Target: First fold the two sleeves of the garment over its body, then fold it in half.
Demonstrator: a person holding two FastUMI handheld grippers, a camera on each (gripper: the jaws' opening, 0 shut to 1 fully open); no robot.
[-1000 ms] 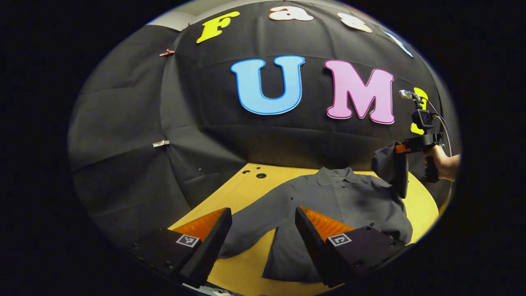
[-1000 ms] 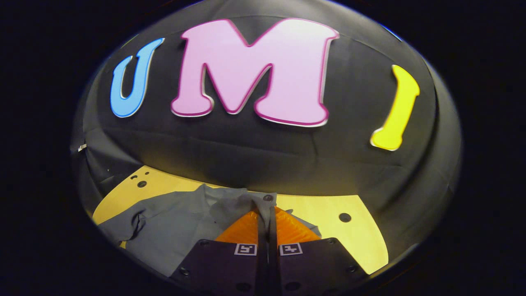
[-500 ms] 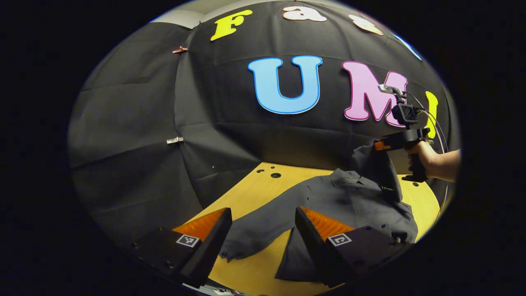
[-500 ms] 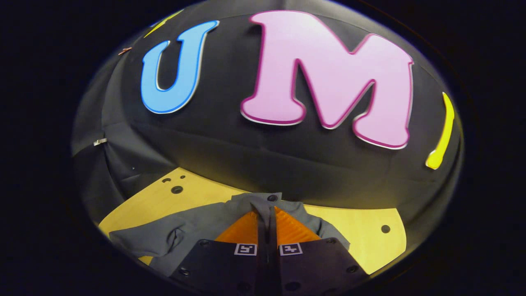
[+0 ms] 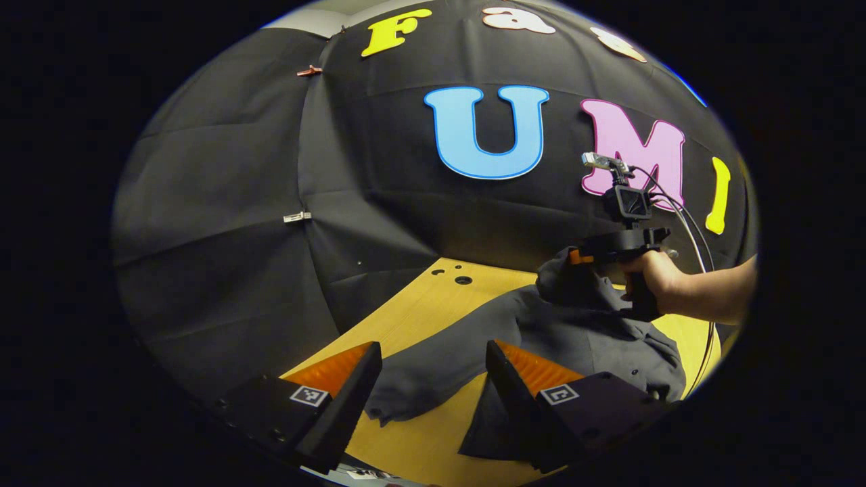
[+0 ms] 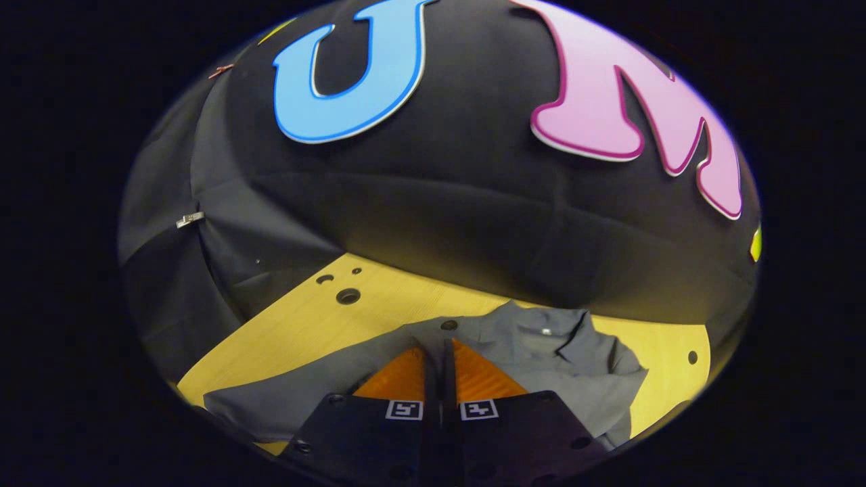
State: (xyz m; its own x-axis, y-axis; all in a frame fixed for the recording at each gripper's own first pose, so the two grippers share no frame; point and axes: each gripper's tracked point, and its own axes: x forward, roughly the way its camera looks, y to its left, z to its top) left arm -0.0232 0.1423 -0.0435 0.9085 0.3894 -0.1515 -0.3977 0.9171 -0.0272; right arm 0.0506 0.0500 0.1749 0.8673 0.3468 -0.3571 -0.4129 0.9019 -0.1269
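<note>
In the left gripper view, the left gripper (image 5: 433,379) hangs released over the near edge of the yellow table (image 5: 406,311), and the garment's (image 5: 575,338) left sleeve (image 5: 419,375) lies flat just ahead between its spread fingers, its long axis running from the near cuff away to the right toward the body, so this gripper is the nearer one for that fold. Farther off on the right, a hand (image 5: 653,281) holds the right gripper (image 5: 575,258), raised above the collar with the other sleeve bunched at its tip. In the right gripper view, the right gripper (image 6: 436,352) is clenched on the right sleeve (image 6: 436,331), with the shirt's body spread on the table below and ahead of it, collar (image 6: 541,331) to the far right.
</note>
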